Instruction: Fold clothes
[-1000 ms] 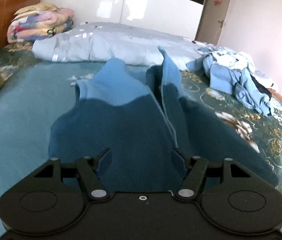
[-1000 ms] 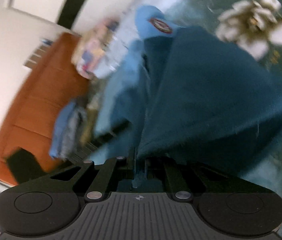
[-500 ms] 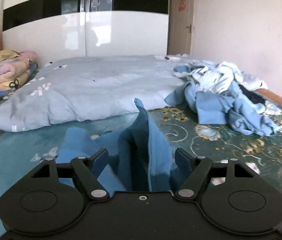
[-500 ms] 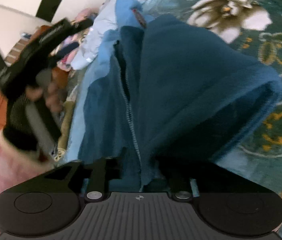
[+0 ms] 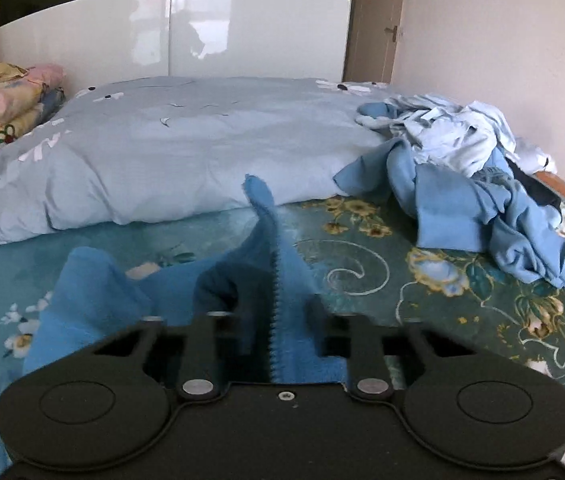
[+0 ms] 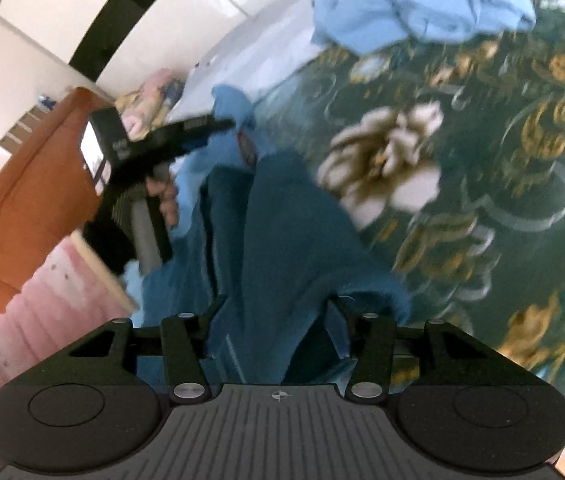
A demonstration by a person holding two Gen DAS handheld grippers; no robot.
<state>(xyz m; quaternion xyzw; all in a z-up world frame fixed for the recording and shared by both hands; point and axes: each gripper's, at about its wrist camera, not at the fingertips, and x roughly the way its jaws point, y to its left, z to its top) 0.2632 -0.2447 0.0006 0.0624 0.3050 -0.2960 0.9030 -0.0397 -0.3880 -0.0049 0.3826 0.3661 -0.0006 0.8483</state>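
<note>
My left tongs (image 5: 272, 316) pinch the fleece jacket (image 5: 282, 280); my right tongs (image 6: 274, 312) gape around it. It's bunched on the bed (image 5: 422, 280), with 1 heap (image 5: 482, 200) unfolded.

Soft daylight, glare on the wardrobe (image 5: 170, 36); right view motion-blurred, edges fisheye-warped.

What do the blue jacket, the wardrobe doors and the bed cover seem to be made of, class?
Blue jacket: probably fleece, matte, with a fuzzy nap and a toothed zip.
Wardrobe doors: glossy white panels, perhaps lacquered board or glass; they reflect the room.
Bed cover: soft, matte fabric with a floral pattern; weave unclear.
</note>
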